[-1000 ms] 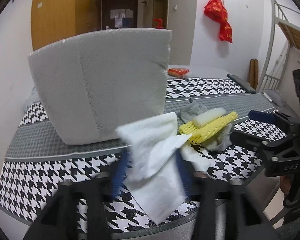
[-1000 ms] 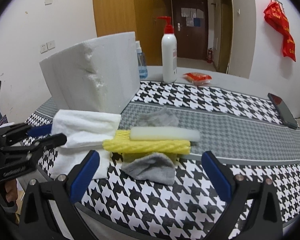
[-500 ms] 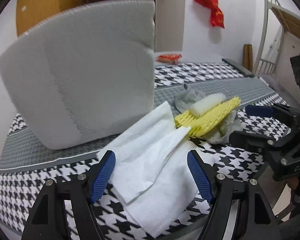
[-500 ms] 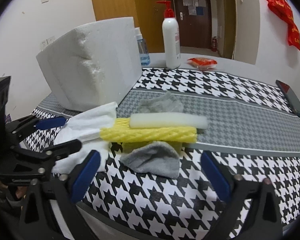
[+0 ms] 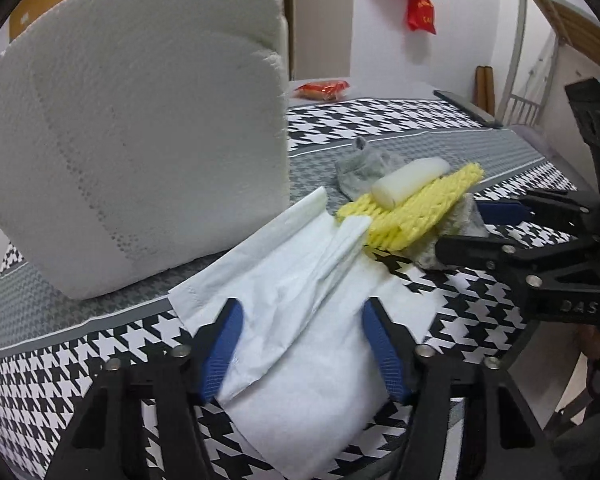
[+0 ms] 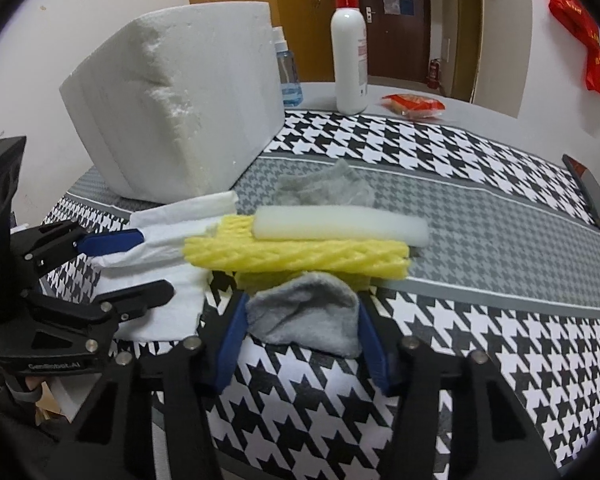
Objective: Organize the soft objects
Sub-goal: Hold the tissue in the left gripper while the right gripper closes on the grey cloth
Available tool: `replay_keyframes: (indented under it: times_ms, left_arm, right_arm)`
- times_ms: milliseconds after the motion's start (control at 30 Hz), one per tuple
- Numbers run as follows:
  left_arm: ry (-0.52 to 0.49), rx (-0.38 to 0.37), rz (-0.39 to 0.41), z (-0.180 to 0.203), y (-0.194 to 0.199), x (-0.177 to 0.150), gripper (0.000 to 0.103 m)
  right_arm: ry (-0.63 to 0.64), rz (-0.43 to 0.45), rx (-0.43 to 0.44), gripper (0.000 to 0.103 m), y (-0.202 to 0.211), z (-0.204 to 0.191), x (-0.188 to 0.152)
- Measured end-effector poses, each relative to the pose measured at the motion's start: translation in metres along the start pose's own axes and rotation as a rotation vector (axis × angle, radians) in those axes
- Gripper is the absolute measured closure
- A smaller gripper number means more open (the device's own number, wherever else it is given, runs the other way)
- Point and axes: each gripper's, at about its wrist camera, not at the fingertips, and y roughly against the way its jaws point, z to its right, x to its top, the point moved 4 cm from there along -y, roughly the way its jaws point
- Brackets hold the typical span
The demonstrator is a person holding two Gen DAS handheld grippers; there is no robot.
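Your left gripper [image 5: 300, 340] sits low over the white tissue sheets [image 5: 300, 304], its blue pads spread with the folded paper lying between them; you can see a gap on each side, so nothing is pinched there. Your right gripper [image 6: 300, 332] has its jaws drawn in around the near grey cloth [image 6: 306, 316], with both blue pads right at the cloth's edges (whether they truly press it or only touch is hard to tell). That cloth lies on the houndstooth tablecloth [image 6: 480, 340] just in front of the yellow foam netting [image 6: 296, 256], which carries a white foam bar [image 6: 340, 226] on top. A second grey cloth [image 6: 324, 186] sits behind the netting on the grey band. The tissue spreads out to the left of the netting, touching its end, beside the large white foam block [image 6: 180, 104]. Farther back stand a pump bottle [image 6: 350, 56] and a red snack packet [image 6: 414, 105].
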Motion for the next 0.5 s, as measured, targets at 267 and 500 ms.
replay_keyframes:
  times_ms: [267,500]
  left_arm:
    - [-0.008,-0.003,0.005,0.0018,0.0013,0.0033,0.086]
    - [0.023,-0.035,0.033,-0.0012,0.0015,0.0056,0.095]
  right_arm:
    - [0.061,-0.027,-0.021,0.071,-0.0013,-0.0054,-0.0006]
    - [-0.024,-0.012,0.076,0.084,0.005,0.0034,0.0008]
